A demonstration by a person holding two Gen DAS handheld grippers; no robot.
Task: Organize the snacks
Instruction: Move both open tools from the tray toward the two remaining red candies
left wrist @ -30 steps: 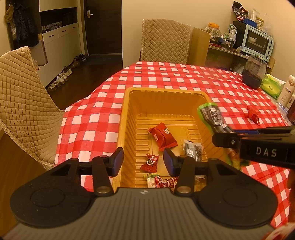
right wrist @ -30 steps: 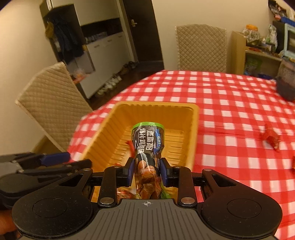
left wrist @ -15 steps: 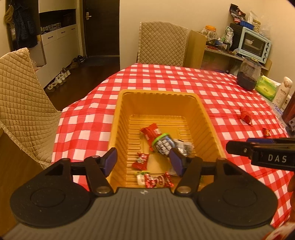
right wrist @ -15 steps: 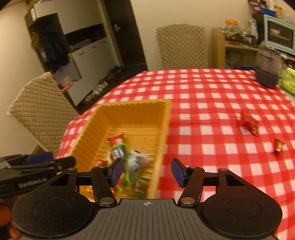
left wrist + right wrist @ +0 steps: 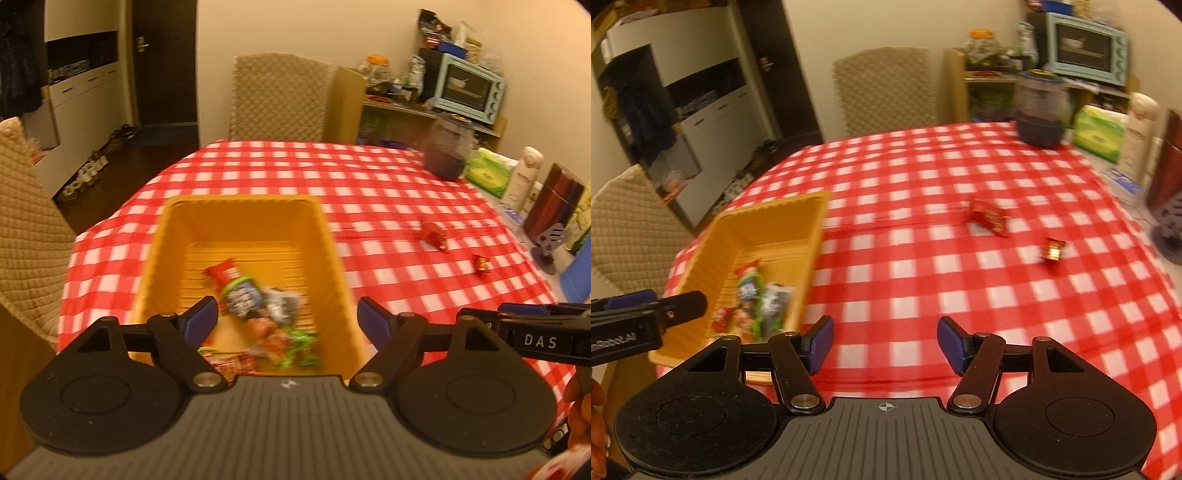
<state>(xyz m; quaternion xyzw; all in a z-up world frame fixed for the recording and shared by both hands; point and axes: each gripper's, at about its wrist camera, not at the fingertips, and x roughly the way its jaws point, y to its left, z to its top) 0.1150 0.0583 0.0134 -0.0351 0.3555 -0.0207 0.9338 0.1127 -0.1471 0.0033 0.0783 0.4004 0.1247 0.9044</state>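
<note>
Ribbed yellow plastic tray (image 5: 334, 258), crinkly foil snack packets (image 5: 243, 295)

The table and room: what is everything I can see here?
tray: one, yellow, on table, holding several snack packets
green-topped packet: one, in tray
loose snacks: two, red, on tablecloth right of tray
tablecloth: one, red-white check
jar: one, dark, far side of table
tissue pack: one, green, beside jar
toaster oven: one, pale blue, on shelf
chairs: two, beige quilted
left gripper: open, empty
right gripper: open, empty

left gripper (image 5: 288, 319), right gripper (image 5: 885, 345), jaws just opening, empty
</note>
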